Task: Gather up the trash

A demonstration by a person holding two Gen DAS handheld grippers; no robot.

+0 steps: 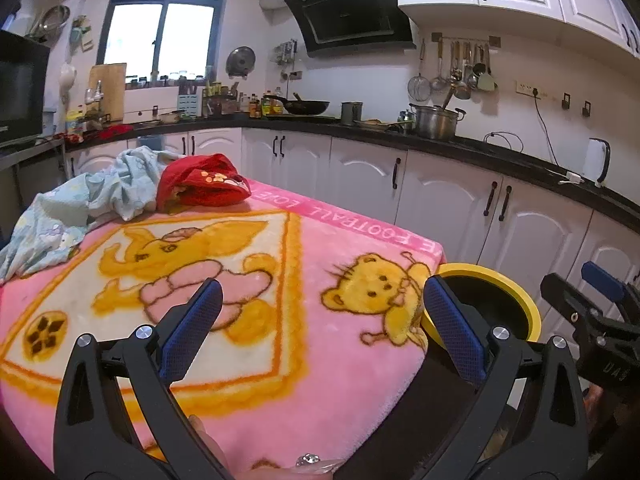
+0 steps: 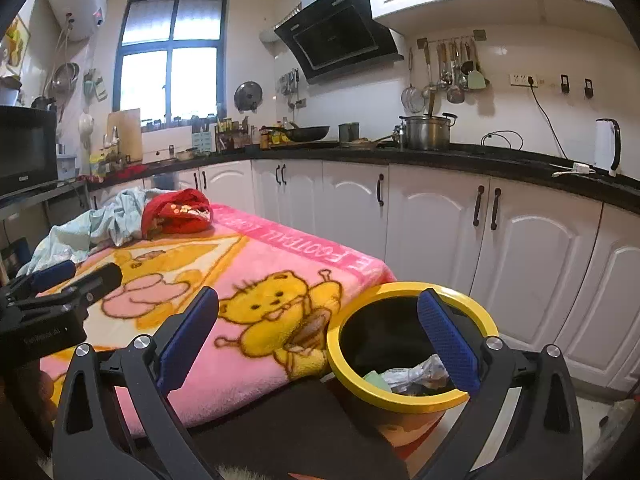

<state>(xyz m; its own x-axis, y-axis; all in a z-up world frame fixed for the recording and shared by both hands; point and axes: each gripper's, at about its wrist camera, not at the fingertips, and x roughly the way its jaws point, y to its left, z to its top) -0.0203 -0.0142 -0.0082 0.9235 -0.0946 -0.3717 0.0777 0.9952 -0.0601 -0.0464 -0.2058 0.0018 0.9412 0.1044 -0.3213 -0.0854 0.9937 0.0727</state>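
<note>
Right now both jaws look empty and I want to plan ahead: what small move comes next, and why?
Probably withdraw and stop: the right gripper hangs open over the yellow-rimmed bin, which already holds crumpled wrappers; the pink cartoon blanket shows no loose trash.

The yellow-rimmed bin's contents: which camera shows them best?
The right wrist view: it looks down into the yellow-rimmed bin, showing crumpled wrappers at the bottom. The left wrist view catches only part of the rim and a dark interior, half hidden behind a finger of the left hand-held gripper.
</note>
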